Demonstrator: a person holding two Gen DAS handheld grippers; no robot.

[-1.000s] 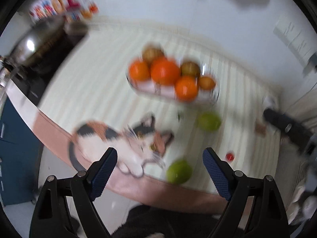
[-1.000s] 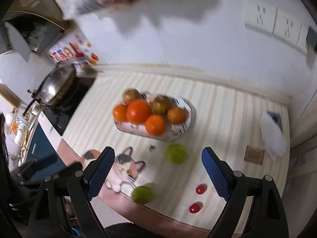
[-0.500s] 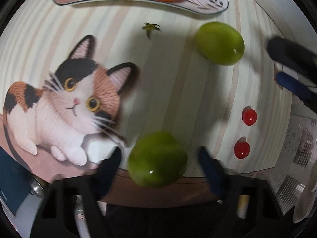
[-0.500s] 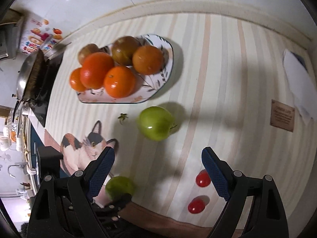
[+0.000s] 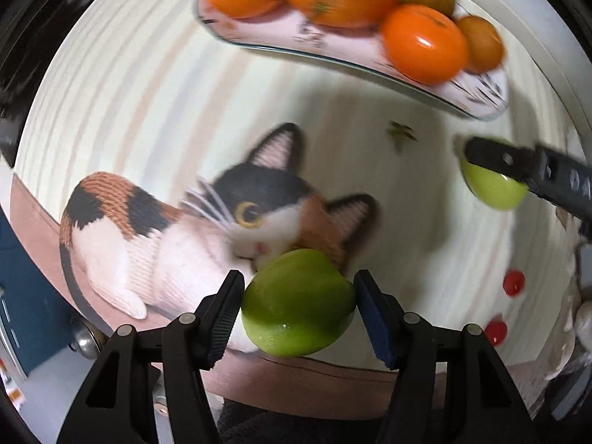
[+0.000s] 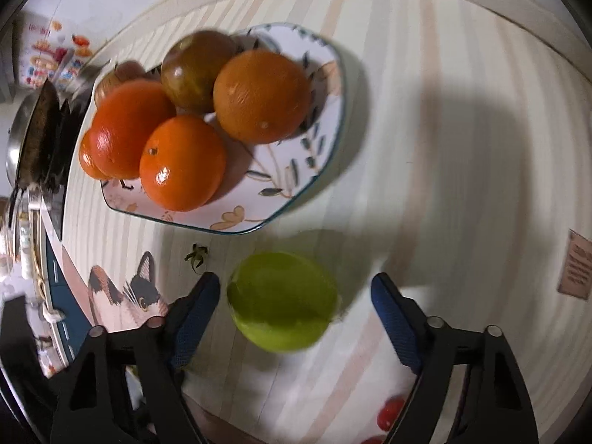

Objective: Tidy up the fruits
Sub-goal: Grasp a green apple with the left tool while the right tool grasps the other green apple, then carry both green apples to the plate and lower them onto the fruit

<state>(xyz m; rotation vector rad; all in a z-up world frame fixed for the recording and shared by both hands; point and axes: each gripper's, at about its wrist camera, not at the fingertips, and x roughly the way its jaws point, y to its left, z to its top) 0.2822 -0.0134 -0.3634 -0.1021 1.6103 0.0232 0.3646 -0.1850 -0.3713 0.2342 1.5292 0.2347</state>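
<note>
Striped cream cloth covered the tabletop point(image 6: 444, 118), with a printed calico cat point(image 5: 207, 222) near its lower left edge in the left wrist view. At the top of that view, and upper left in the right wrist view, sat a white leaf-patterned plate point(image 6: 314, 170) piled with round orange fruits point(image 6: 183, 162) and two brownish-green ones point(image 6: 196, 70). The left tongs point(image 5: 298, 310) had just been closing, and both ribbed pads touched the sides of a smooth green apple point(image 5: 296, 303) held low in the frame over the cat's face. The right tongs point(image 6: 296, 310) had also been narrowing, yet stood wider than the second green apple point(image 6: 281, 299) between them; a gap showed on the right side, and the left pad sat just beside the fruit, contact unclear through the blur. That second apple lay on the cloth just below the plate. A small dried green stem scrap point(image 6: 196, 255) lay between plate and cat. Two small red cherry tomatoes point(image 5: 513, 283) lay at the lower right of the left wrist view, well apart from the plate.
</note>
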